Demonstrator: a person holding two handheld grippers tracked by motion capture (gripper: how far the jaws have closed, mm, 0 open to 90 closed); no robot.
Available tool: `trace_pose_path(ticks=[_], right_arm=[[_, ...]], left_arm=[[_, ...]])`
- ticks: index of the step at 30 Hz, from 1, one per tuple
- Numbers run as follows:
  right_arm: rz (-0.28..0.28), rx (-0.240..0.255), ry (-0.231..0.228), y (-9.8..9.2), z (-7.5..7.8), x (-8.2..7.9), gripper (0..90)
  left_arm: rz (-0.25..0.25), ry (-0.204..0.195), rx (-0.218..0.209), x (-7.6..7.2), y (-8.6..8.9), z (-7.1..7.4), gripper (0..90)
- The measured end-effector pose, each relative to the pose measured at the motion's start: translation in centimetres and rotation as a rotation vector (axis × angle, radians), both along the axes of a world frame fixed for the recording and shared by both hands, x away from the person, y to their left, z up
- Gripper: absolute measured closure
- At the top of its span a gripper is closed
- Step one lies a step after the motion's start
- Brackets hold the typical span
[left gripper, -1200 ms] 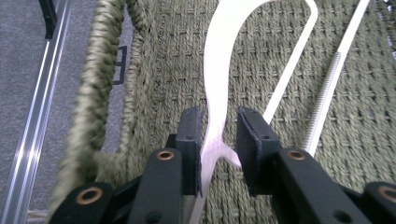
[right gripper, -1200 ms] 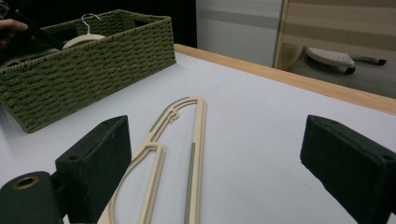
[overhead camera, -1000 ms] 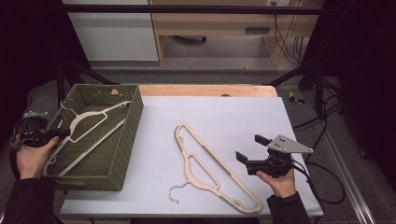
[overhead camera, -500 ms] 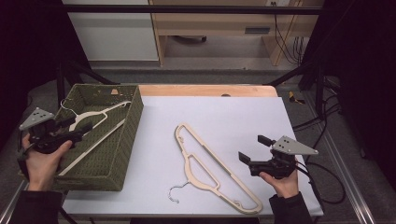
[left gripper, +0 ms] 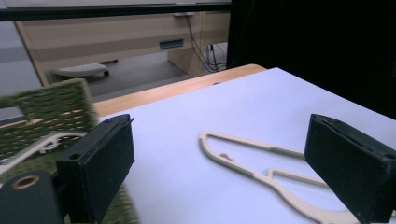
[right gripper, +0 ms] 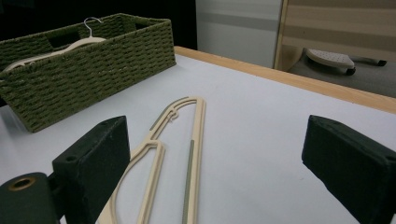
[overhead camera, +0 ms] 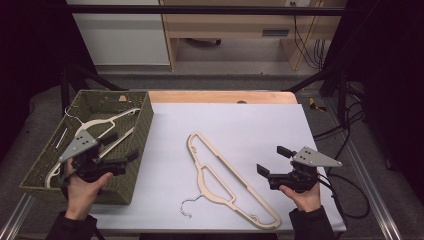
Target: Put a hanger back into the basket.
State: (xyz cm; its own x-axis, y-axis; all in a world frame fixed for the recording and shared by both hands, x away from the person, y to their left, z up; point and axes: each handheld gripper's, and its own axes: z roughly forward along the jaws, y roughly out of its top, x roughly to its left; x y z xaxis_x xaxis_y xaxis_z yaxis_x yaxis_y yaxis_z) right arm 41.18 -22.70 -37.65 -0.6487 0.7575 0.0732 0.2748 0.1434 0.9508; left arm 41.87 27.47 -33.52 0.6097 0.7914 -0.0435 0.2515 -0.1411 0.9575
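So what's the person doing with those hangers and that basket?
A person holds a gripper in each hand at a white table. One cream plastic hanger already lies in the green woven basket. The left gripper, above the basket's near corner, holds nothing; its fingers have just been opening. A second cream hanger lies flat on the table. The right gripper waits open beside it, not touching it.

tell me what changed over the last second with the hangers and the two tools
The left tool swung from the basket's outer left edge across it toward the table, and its jaws have just been opening, nothing between them; the hanger in the basket lies released. The right tool stayed put, open, and the hanger on the table has not moved.
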Motion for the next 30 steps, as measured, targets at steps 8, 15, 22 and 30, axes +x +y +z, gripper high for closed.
trace_pose_path(ticks=[8, 15, 22, 30], right_arm=[[0.001, 0.005, 0.002, 0.0, 0.0, 0.0, 8.3], [-0.001, 0.0, 0.0, 0.0, -0.1, -0.1, 8.2], [0.009, 0.005, -0.001, 0.2, -0.1, -0.3, 8.5], [0.023, -0.009, 0.001, 0.4, -0.3, -0.2, 8.5]], left_arm=[[-0.077, 0.039, 0.038, 0.0, -4.1, -1.7, 8.4], [-0.13, 0.062, 0.085, -0.3, -7.5, -3.6, 8.4], [-0.175, 0.112, 0.14, -0.6, -9.8, -5.7, 8.5], [-0.213, 0.182, 0.211, -0.6, -12.1, -8.9, 12.7]])
